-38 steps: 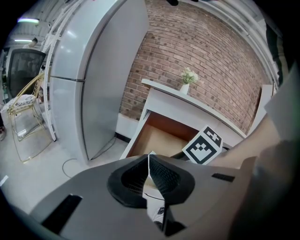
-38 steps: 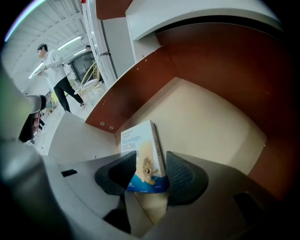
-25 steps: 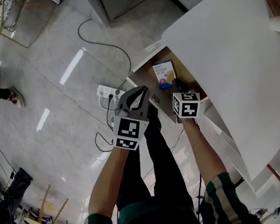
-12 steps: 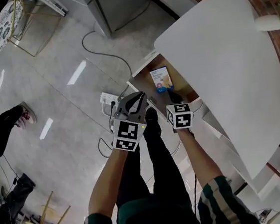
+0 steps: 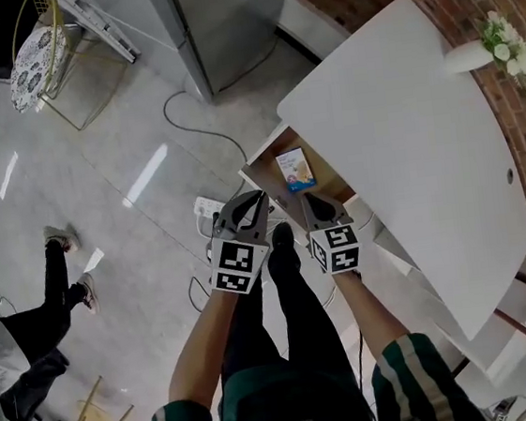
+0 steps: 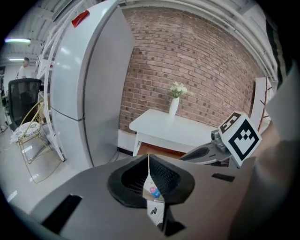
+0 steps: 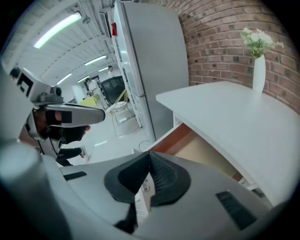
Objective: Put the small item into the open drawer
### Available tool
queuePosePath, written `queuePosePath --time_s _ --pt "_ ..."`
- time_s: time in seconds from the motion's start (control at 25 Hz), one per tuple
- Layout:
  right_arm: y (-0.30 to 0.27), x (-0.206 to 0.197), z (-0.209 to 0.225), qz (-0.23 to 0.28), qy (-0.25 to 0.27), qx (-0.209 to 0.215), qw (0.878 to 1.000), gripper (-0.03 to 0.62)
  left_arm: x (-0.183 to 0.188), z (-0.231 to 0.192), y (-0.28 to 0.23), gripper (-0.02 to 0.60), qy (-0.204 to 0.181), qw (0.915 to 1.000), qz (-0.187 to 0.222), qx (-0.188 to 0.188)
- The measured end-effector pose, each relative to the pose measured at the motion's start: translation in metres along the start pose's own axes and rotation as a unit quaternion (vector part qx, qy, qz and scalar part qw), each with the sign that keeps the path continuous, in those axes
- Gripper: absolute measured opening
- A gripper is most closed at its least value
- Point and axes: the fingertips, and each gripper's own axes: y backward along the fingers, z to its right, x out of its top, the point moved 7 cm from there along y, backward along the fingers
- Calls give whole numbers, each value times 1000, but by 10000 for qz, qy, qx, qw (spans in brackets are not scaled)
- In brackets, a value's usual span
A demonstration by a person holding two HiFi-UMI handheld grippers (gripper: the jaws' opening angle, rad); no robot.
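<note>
A small white-and-blue box (image 5: pixel 294 170) lies flat inside the open wooden drawer (image 5: pixel 263 169) under the white table (image 5: pixel 406 141). Both grippers hover side by side in front of the drawer, clear of it. My left gripper (image 5: pixel 256 199) is shut with its tips meeting (image 6: pixel 149 157), holding nothing. My right gripper (image 5: pixel 305 197) is also shut and empty, its tips together (image 7: pixel 150 153). The drawer's brown inside shows ahead in the left gripper view (image 6: pixel 159 151) and in the right gripper view (image 7: pixel 199 151).
A white vase of flowers (image 5: pixel 471 52) stands at the table's far corner. A grey fridge (image 5: pixel 223 21) is beyond the drawer. A power strip (image 5: pixel 208 204) and cable (image 5: pixel 198 118) lie on the floor. Another person's legs (image 5: pixel 59 285) show at the left.
The right gripper has pulled back out of the drawer and closed, leaving the box inside. Both grippers now sit nearer the person, and the head camera has shifted.
</note>
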Motion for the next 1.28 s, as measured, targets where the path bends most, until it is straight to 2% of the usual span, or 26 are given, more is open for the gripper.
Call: queuePosePath --time_s 0.28,0.68,1.28 --pt "60 62 -6 771 100 171 9968 25 59 3 34 21 -156 9990 394 131" --pt "130 138 -10 1500 269 237 9880 25 142 25 87 21 -437 9937 969 363" --pt "206 192 -13 2178 662 474 9726 25 208 57 131 21 -866 9817 1562 654"
